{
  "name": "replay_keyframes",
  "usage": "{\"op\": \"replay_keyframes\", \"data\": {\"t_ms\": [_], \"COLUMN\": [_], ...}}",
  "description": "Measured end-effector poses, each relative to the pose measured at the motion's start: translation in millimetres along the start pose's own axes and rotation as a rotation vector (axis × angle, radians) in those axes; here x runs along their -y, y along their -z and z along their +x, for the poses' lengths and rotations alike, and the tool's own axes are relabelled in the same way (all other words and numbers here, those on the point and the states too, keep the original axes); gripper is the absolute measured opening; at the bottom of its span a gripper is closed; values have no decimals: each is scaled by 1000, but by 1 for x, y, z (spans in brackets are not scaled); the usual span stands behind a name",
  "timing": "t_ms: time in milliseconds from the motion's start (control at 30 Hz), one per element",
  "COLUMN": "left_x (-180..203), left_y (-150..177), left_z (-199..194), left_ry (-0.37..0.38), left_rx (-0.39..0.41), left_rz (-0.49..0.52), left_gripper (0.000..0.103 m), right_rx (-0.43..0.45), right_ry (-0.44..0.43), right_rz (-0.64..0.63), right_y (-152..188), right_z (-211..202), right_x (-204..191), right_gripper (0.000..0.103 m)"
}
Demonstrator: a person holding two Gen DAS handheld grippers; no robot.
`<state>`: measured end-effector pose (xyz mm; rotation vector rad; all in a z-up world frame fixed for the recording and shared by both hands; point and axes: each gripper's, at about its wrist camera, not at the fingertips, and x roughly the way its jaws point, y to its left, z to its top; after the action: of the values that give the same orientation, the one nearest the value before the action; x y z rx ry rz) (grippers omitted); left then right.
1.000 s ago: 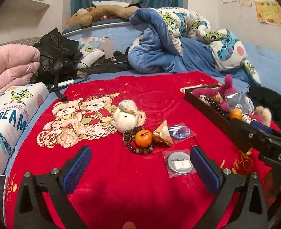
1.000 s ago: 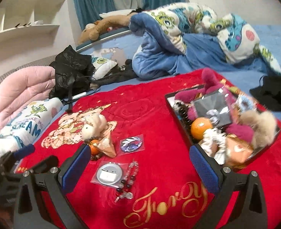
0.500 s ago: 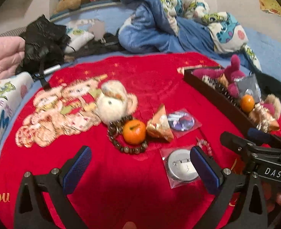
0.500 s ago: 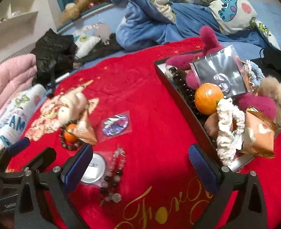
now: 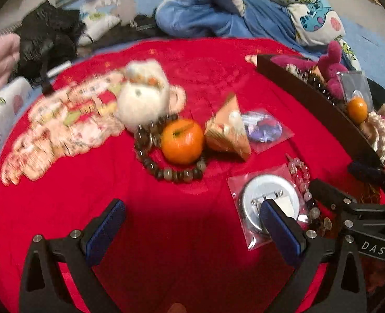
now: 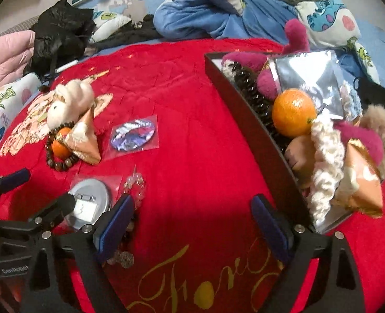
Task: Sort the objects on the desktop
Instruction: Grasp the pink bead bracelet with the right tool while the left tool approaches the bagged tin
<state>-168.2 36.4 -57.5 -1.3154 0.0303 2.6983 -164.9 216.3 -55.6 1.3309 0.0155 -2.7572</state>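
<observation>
Red blanket covers the bed, and on it lie the loose things we are sorting: a mandarin ringed by a dark bead bracelet, a white plush, a triangular snack packet, two bagged badges, and a pale bead strand. Off to the right stands the black tray, already crowded with another mandarin, plush toys and a silver pouch, so we judge it to be where everything goes.

Our left claw is spread wide over bare blanket, gripping nothing; one pad overlaps the silver badge in its bag. Our right claw has just been narrowing but holds nothing; only blanket lies between its pads. Its left pad sits close by the bead strand, probably lining up for it, though blur makes contact hard to judge. Both claws tilt downward, suited to picking up flat items.
</observation>
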Motion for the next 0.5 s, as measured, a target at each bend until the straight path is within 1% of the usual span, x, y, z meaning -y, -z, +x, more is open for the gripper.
{"op": "replay_keyframes", "data": {"t_ms": [33,100,300,500], "left_x": [-4,-8,-8,-7], "left_y": [0,-1,0,-2], "left_z": [1,3,3,4], "left_ry": [18,33,26,12], "left_rx": [-5,-12,-7,-8], "left_rz": [-19,-39,-39,-31], "left_gripper": [103,103,103,103], "right_rx": [-12,-10,-7,3], "right_ry": [-21,-47,-62,-52], "right_rz": [9,18,4,-12], "right_y": [1,1,5,7], "right_z": [3,3,1,-2], "right_x": [3,7,11,3], "right_gripper": [93,96,97,89]}}
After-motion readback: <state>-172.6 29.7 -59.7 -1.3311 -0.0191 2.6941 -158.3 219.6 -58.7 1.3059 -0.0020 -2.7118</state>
